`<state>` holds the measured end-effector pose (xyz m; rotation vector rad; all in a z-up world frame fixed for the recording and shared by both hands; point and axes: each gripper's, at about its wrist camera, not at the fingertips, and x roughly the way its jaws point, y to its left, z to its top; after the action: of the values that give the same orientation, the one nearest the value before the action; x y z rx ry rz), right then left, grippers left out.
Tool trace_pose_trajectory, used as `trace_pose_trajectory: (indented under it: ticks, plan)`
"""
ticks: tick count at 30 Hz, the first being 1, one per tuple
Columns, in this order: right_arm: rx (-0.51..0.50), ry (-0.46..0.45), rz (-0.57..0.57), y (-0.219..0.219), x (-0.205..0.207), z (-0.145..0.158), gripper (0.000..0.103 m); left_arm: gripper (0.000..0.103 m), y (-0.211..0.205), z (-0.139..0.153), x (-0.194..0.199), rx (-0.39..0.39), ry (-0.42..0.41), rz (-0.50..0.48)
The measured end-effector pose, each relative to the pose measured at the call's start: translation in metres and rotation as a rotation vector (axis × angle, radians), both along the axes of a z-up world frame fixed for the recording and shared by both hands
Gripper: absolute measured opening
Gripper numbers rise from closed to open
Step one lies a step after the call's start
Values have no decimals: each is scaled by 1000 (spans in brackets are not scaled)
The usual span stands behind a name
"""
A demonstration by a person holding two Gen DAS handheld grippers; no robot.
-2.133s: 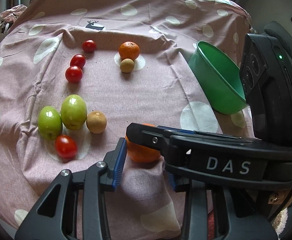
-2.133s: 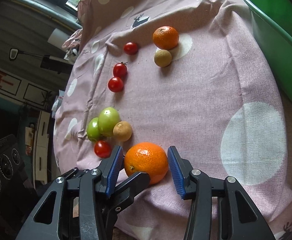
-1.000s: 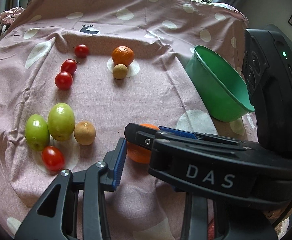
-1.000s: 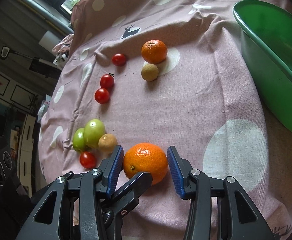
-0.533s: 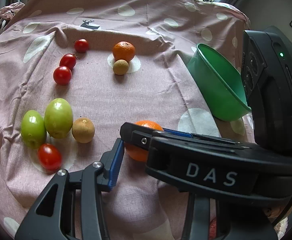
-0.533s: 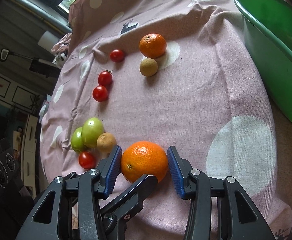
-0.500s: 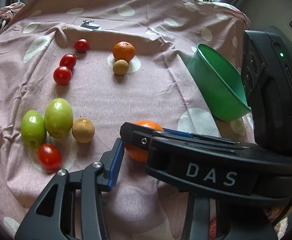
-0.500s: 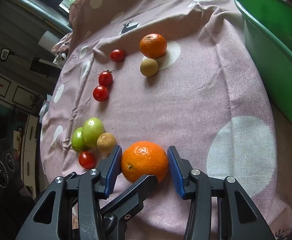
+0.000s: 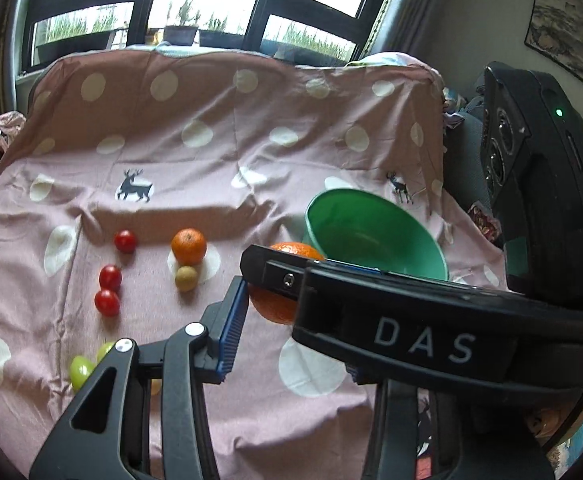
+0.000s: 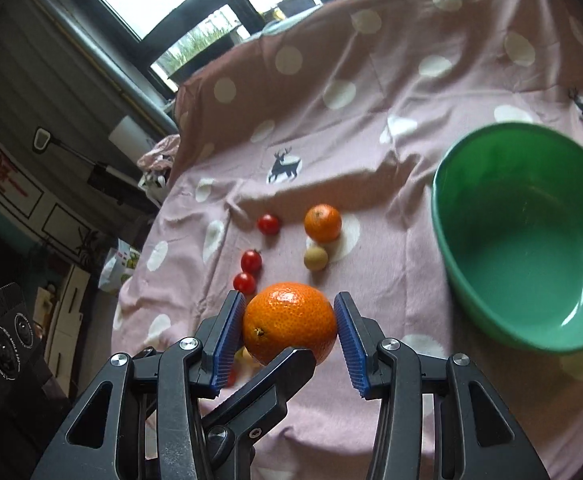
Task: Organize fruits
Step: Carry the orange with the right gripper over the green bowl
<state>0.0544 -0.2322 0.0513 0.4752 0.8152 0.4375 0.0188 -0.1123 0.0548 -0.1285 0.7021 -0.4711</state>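
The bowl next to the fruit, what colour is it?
The bowl is plain green inside and out, empty; the right wrist view shows it best.

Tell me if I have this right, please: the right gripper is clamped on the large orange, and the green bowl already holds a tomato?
Not quite. The right gripper is clamped on the large orange, but the green bowl is empty, as the right wrist view shows. The tomatoes lie on the cloth.

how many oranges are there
2: big orange clamped in the right claw, small orange on the cloth beside the brown fruit. None visible in the bowl.
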Motion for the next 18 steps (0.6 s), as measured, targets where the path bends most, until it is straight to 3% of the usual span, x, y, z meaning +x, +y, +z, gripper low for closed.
trace_pose_trajectory:
  ticks: [3,6,18]
  plan:
    - [-3,-58,-36,-20,1,14,48,42,-18,13,5,-4,-57,-29]
    - [12,-83,-83,-41,2,10,48,42,-38,13,11,8,-84,-75]
    - [80,-1,-281,-115,7,-31,48,41,-110,-10,37,7,-43,-249]
